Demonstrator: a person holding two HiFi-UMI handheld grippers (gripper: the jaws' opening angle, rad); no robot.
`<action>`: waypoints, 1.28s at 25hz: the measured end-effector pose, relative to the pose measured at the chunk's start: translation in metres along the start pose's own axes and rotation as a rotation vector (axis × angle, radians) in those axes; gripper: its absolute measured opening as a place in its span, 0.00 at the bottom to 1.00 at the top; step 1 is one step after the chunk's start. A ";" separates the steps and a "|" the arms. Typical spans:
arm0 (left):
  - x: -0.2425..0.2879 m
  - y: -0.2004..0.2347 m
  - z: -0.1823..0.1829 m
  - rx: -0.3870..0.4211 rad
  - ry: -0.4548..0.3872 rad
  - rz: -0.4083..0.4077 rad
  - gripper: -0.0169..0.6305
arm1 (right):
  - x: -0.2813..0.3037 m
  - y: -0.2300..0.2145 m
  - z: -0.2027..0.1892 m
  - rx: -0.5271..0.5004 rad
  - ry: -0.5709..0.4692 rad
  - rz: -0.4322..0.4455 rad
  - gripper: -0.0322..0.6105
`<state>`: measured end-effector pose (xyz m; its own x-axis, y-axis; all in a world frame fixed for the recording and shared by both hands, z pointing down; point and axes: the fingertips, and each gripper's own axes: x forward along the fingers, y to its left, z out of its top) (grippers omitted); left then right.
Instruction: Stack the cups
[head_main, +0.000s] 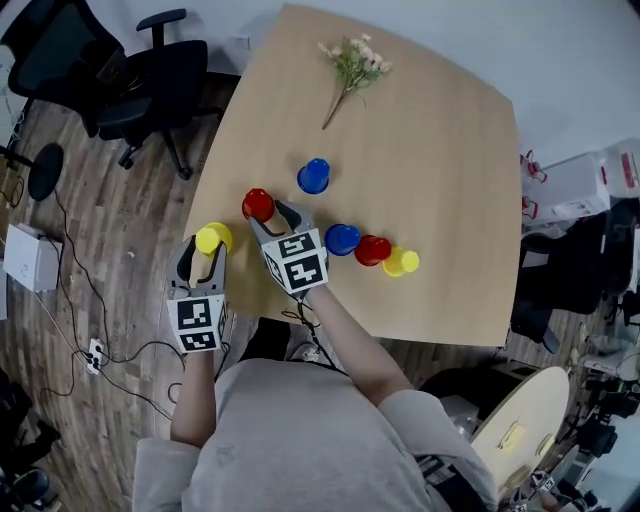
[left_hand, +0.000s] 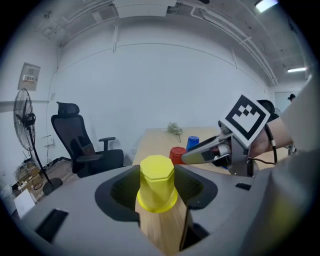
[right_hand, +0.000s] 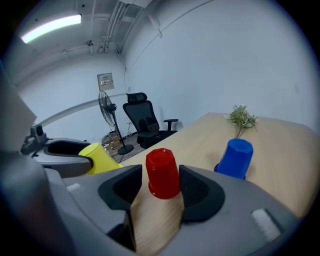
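Note:
Six upturned cups stand on the wooden table (head_main: 440, 150). A yellow cup (head_main: 213, 238) (left_hand: 157, 183) sits between the jaws of my left gripper (head_main: 204, 250) (left_hand: 158, 202), which are closed on its sides. It looks tilted in the right gripper view (right_hand: 101, 157). A red cup (head_main: 257, 204) (right_hand: 162, 173) stands on the table between the jaws of my right gripper (head_main: 268, 214) (right_hand: 161, 200), with thin gaps at its rim. Farther back is a lone blue cup (head_main: 313, 176) (right_hand: 235, 158). To the right lie a blue cup (head_main: 341, 239), a red cup (head_main: 373, 250) and a yellow cup (head_main: 401, 262) in a row.
A sprig of dried flowers (head_main: 350, 68) lies at the table's far side. A black office chair (head_main: 120, 85) stands off the left edge, a standing fan (left_hand: 26, 145) beside it. Cables and a white box (head_main: 30, 258) lie on the floor at left.

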<state>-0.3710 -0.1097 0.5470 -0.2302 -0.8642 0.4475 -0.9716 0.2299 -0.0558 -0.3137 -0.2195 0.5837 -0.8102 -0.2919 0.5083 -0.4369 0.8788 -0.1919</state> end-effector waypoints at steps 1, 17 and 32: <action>0.000 0.002 -0.001 -0.002 0.001 0.002 0.36 | 0.005 0.000 -0.001 -0.003 0.003 -0.008 0.43; 0.027 -0.045 0.055 0.074 -0.058 -0.179 0.36 | -0.096 -0.022 0.052 0.011 -0.186 -0.115 0.37; 0.039 -0.237 0.125 0.222 -0.154 -0.616 0.36 | -0.267 -0.145 0.007 0.199 -0.264 -0.530 0.37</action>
<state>-0.1569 -0.2539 0.4666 0.3804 -0.8659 0.3248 -0.9125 -0.4085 -0.0204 -0.0373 -0.2715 0.4696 -0.5213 -0.7748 0.3577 -0.8500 0.5089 -0.1364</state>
